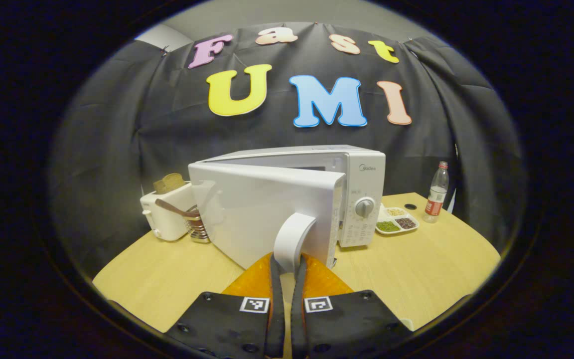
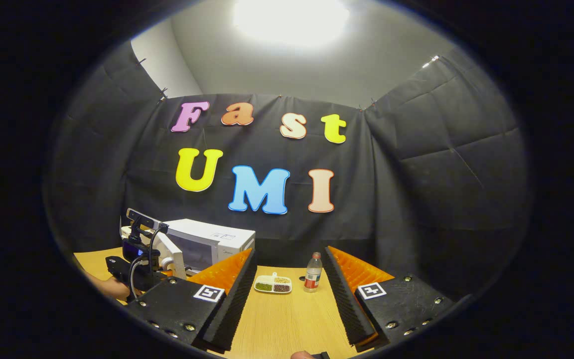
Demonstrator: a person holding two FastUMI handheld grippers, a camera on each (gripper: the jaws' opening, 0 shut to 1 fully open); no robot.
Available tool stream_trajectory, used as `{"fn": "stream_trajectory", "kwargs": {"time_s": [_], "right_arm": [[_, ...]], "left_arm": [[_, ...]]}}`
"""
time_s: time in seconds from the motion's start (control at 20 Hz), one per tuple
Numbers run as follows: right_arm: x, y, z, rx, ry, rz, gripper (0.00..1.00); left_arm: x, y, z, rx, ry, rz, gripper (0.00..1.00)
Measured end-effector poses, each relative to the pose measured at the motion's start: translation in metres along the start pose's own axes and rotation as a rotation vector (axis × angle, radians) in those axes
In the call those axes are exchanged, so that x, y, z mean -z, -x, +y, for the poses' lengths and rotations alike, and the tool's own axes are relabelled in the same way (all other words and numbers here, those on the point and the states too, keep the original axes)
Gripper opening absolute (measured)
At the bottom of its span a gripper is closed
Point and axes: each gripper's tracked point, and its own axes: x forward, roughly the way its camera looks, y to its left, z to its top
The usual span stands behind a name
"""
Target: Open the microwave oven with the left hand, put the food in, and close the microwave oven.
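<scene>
Microwave oven (image 1: 317, 194): boxy, glossy white

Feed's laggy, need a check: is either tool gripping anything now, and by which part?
The left tool grips the microwave door by its white handle. The right tool is open, holding nothing.

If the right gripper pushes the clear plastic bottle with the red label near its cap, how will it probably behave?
The clear plastic bottle with the red label is tall and narrow and stands upright, so a high push would probably tip it. It looks round, so it may roll on the smooth wooden table. It is probably light.
</scene>
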Motion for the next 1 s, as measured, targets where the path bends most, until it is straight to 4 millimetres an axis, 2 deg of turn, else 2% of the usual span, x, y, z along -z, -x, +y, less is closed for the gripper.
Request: {"fn": "stream_trajectory", "kwargs": {"time_s": [0.15,0.4,0.65,1.0], "right_arm": [[-0.007,0.002,0.012,-0.031,-0.002,-0.021,0.82],[-0.014,0.001,0.050,-0.066,-0.011,-0.032,0.82],[-0.017,0.004,0.103,-0.082,-0.026,-0.031,0.82],[-0.019,0.003,0.169,-0.103,-0.036,-0.016,0.82]], "left_arm": [[0.009,0.016,0.023,-0.020,0.005,-0.001,0.12],[0.016,0.036,0.059,-0.023,0.012,-0.001,0.11],[0.028,0.055,0.106,-0.002,0.010,0.001,0.11],[0.037,0.064,0.163,0.030,0.010,0.000,0.11]]}}
